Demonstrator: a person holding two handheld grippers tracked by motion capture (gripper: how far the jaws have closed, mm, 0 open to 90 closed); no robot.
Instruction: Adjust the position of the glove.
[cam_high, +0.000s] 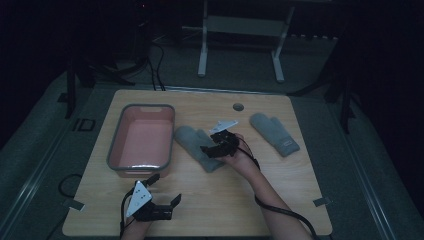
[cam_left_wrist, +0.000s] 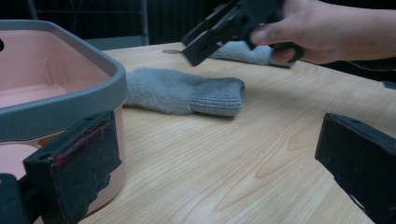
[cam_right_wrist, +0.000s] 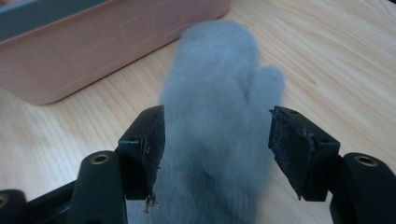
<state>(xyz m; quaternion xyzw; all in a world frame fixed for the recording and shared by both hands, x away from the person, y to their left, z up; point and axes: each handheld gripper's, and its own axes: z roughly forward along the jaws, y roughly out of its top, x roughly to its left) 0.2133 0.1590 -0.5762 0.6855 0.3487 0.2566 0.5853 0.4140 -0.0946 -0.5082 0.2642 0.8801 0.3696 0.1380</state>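
Starting from the table, I see the pink bin near its left edge, the near mitten just beside it, my right gripper fingers spread astride its cuff; closing too high could pinch only fuzz and slip.

My left gripper idles, spread.

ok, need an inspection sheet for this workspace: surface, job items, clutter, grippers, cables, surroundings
Surface: light wood table, dim lighting, round hole near the far edge.
Job's things: near mitten flat beside the pink bin; far mitten flat at the right, apart from both. Bin looks empty.
Clutter: nothing seen.
Grippers: right gripper open, jaws straddling the near mitten, not yet closed on it; left gripper open near the front edge by the bin, holding nothing.
Cables: one cable trails from the right gripper along the forearm; more on the floor behind.
Surroundings: dark room, white frame legs beyond the table.
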